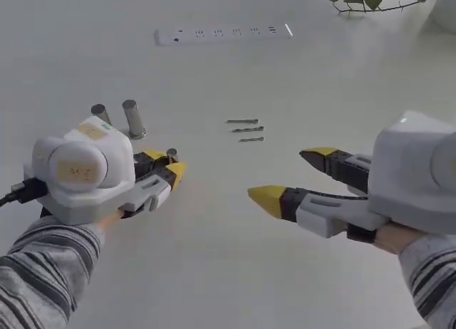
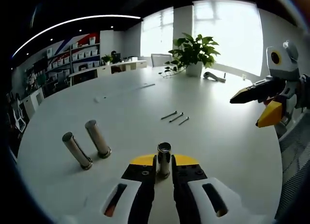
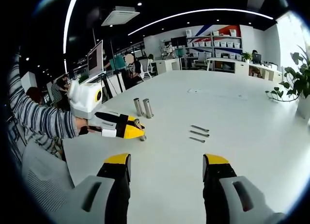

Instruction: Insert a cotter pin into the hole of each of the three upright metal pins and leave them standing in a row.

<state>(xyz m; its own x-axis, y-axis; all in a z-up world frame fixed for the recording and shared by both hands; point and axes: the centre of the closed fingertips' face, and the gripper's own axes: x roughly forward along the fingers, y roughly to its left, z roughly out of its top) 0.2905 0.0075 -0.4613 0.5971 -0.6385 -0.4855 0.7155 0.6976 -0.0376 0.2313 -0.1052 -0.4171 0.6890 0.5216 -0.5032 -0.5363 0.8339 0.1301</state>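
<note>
Pinching one upright metal pin (image 2: 163, 152), the left gripper (image 1: 165, 163) stands near the two other pins (image 1: 132, 119).
Jaws spread wide, the right gripper (image 1: 286, 174) hovers over bare table (image 1: 214, 265); three cotter pins (image 1: 246, 129) lie ahead, between both.

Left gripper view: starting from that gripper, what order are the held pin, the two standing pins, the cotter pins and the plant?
1. Held pin, between the jaws.
2. Standing pins, left.
3. Cotter pins, centre.
4. Plant, far back.
</note>
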